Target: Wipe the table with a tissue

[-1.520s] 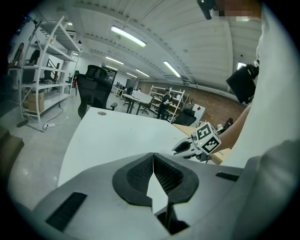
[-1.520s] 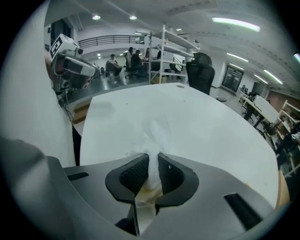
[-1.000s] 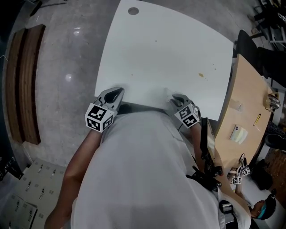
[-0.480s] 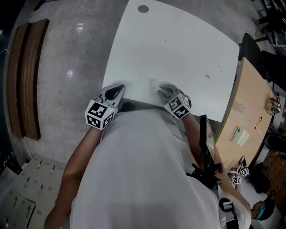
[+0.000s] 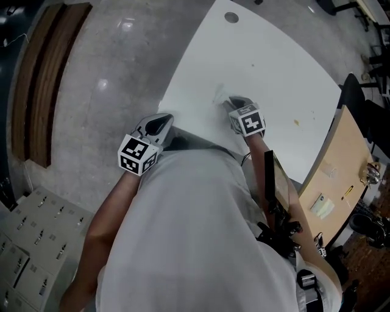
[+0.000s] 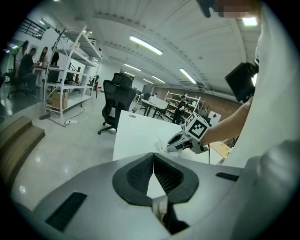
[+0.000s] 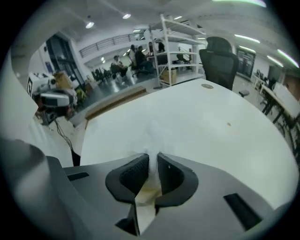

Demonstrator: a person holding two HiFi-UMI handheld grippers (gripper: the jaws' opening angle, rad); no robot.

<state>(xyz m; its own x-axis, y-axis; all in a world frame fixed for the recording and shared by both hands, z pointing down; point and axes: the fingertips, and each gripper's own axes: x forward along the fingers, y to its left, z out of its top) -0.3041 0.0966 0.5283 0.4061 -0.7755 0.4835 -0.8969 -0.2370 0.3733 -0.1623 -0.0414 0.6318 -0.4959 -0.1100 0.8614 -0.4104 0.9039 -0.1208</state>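
Open-plan office-cum-lab hall. Evidence:
- polished grey concrete floor [image 5: 116, 91]
- white table [image 5: 274, 79] with a cable grommet [image 5: 231, 17] near its far corner
- black swivel chair [image 6: 117, 98]
- white metal shelving rack [image 6: 70, 65]
- rows of ceiling strip lights [image 6: 145, 45]
- people seated at desks [image 6: 28, 58] far off
- grey lockers [image 5: 30, 244]
- wooden desk [image 5: 332, 177] along the table's right edge

White table [image 5: 274, 73], seemingly white tissue [image 5: 219, 95], speckled grey floor [image 5: 122, 79].

Head view: overhead, steeply down. Gripper views: low, forward. All share table [image 5: 274, 67].
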